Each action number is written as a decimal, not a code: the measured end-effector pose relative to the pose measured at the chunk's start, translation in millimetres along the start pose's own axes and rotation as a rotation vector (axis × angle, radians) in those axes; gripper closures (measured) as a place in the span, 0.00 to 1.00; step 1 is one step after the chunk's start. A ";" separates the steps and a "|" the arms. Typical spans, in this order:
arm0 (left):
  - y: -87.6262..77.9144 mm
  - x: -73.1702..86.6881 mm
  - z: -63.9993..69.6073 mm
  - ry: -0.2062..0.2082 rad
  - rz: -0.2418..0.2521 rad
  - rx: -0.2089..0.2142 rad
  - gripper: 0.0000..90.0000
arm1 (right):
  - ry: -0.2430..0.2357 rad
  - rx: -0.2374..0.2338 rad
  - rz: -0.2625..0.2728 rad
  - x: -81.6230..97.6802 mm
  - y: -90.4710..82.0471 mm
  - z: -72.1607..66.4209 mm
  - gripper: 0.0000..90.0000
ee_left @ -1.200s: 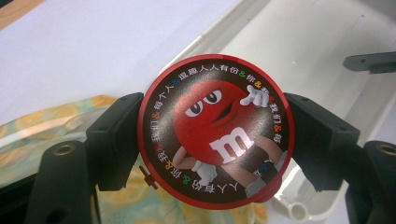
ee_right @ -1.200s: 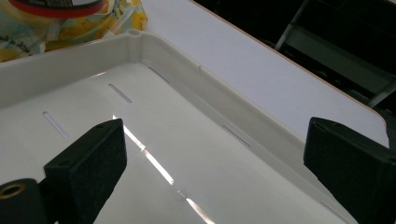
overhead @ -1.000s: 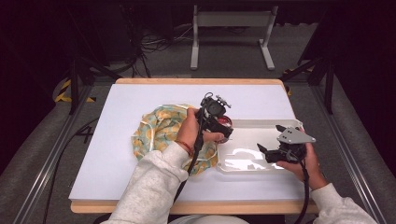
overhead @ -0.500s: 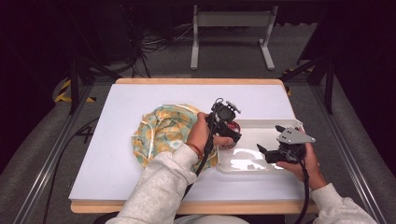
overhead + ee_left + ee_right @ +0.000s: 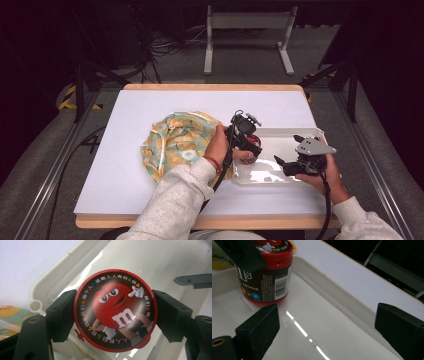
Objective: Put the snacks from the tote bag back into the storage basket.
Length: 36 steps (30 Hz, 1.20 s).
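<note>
The left hand-held gripper (image 5: 115, 312), clamped on the red candy jar (image 5: 115, 309), has carried it rightward from above the patterned bag (image 5: 176, 142) down into the white tray (image 5: 280, 176); release is likely next. The right hand-held gripper (image 5: 328, 332) waits with jaws apart over the tray's near-right part.

Left gripper (image 5: 248, 148) fingers (image 5: 61, 315) clamped, pointing down; right gripper (image 5: 283, 164) fingers (image 5: 258, 327) spread wide, level.

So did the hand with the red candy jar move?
Yes. The left gripper carried the candy jar from above the patterned bag to the right and down, into the white tray.
</note>
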<state>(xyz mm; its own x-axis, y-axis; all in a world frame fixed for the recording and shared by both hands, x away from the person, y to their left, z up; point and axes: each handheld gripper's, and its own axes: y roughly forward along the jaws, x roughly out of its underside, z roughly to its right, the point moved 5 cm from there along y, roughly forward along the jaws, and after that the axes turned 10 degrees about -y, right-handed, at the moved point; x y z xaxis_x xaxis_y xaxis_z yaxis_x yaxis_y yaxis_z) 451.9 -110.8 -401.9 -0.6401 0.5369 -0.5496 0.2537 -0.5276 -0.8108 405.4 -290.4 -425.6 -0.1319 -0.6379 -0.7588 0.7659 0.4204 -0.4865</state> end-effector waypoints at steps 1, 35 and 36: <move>1.1 0.0 0.4 0.003 -0.004 -0.002 0.28 | 0.001 -0.003 0.000 0.2 0.1 -0.1 0.07; -9.8 -2.0 -4.8 -0.005 0.059 0.014 0.26 | -0.005 -0.017 -0.003 1.2 1.0 -1.7 0.07; -10.8 -2.0 -4.9 -0.002 0.059 0.010 0.25 | -0.007 -0.018 -0.003 1.1 0.9 -1.9 0.07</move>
<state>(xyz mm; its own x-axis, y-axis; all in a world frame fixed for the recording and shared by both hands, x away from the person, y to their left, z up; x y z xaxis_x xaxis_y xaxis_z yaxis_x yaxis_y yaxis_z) 453.9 -103.0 -393.0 -0.6259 0.5030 -0.5960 0.2835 -0.5652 -0.7747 404.8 -289.5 -427.7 -0.1299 -0.6437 -0.7542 0.7541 0.4297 -0.4967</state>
